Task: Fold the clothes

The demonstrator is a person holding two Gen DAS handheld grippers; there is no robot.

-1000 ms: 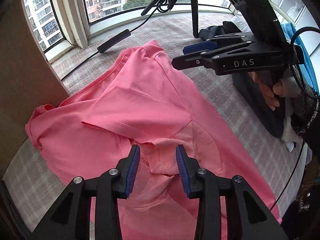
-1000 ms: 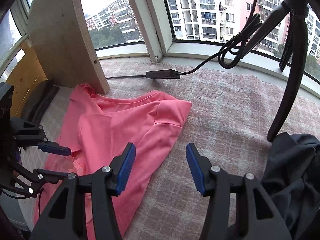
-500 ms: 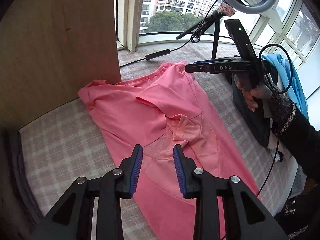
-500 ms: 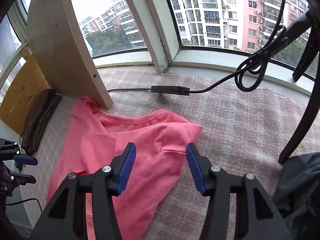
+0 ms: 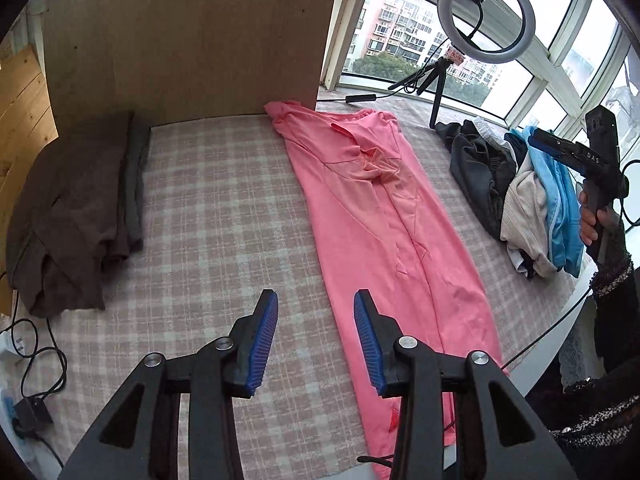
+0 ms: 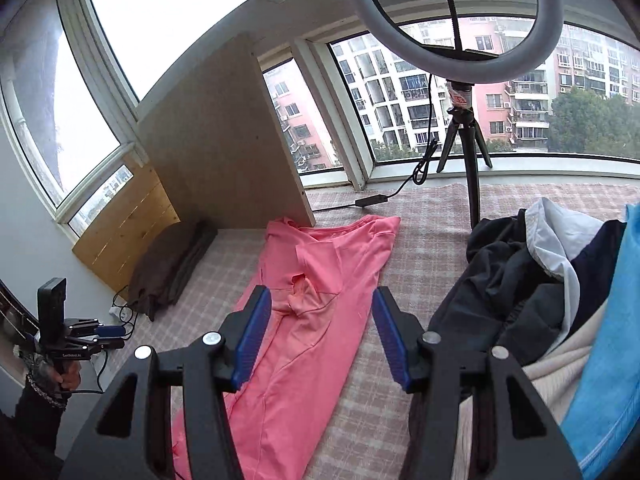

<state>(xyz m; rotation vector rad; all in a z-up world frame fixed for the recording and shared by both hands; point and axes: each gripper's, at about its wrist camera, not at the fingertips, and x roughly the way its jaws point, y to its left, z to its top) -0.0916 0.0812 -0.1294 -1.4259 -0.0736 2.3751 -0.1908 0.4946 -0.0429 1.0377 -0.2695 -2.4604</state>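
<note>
A pink garment (image 5: 384, 216) lies stretched out on the checked cloth (image 5: 224, 216), folded lengthwise into a narrow strip, with a sleeve bunched near its upper middle. My left gripper (image 5: 316, 328) hovers above the cloth just left of the garment's lower part. Its jaws are opening and nothing is between them. In the right wrist view the same pink garment (image 6: 316, 304) runs away from my right gripper (image 6: 322, 332), which hangs well above it, open and empty. Each gripper shows in the other's view: the right gripper (image 5: 538, 144) at far right, the left gripper (image 6: 120, 338) at lower left.
Folded brown clothes (image 5: 72, 208) sit at the left by a wooden board (image 5: 192, 40). A heap of dark, white and blue clothes (image 5: 520, 192) lies to the right of the garment. A ring light on a tripod (image 5: 486, 16) stands by the window. Cables (image 5: 32, 360) trail off the left edge.
Both grippers have drawn back and risen from the garment. The left one was over the bunched sleeve and now hangs near the lower end. The right one has swung out to the right.
</note>
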